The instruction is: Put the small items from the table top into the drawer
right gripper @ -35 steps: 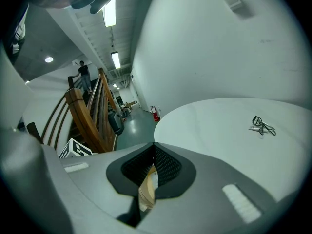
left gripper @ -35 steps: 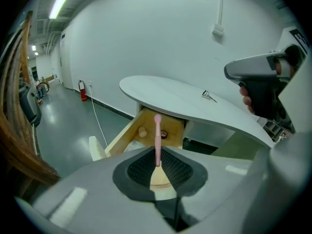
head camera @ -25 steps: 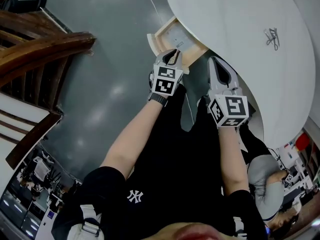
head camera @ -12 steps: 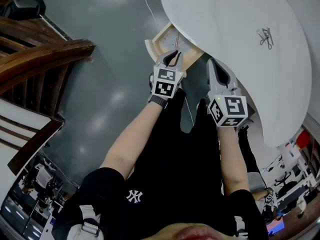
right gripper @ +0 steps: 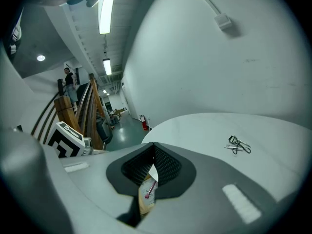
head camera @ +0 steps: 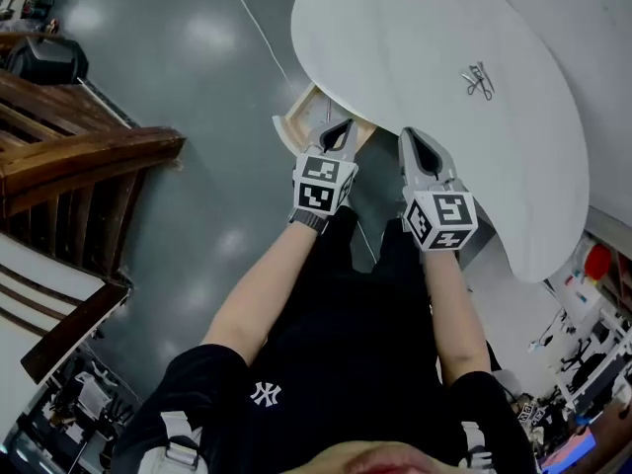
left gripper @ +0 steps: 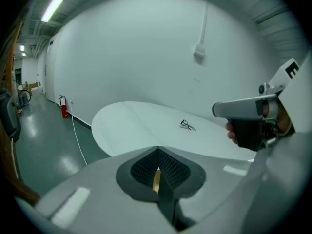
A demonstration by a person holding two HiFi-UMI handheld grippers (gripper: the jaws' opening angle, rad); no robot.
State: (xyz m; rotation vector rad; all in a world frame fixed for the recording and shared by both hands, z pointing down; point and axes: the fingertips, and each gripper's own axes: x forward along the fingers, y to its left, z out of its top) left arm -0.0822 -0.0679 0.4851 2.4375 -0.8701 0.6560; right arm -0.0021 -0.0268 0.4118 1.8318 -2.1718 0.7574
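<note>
A small metal eyelash curler [head camera: 479, 80] lies alone on the white oval table [head camera: 425, 38]; it also shows in the left gripper view [left gripper: 187, 125] and the right gripper view [right gripper: 239, 145]. The wooden drawer [head camera: 301, 117] stands pulled out under the table's near left edge. My left gripper [head camera: 348, 124] hangs over the drawer's front, jaws shut and empty [left gripper: 157, 149]. To its right, my right gripper [head camera: 407, 134] sits at the table's edge, also shut with nothing held [right gripper: 154, 144]. Through its jaws' hollow I see a pink item [right gripper: 148, 191] in the drawer.
A dark wooden stair railing [head camera: 79, 156] fills the left. Grey floor lies around the table, crossed by a white cable [head camera: 252, 23]. A white wall rises behind the table, with a fire extinguisher [left gripper: 64, 108] at its foot. A person [right gripper: 68, 79] stands far off.
Both grippers have risen from the drawer towards the table's edge, the left one more. More of the table top now shows and the drawer is partly covered.
</note>
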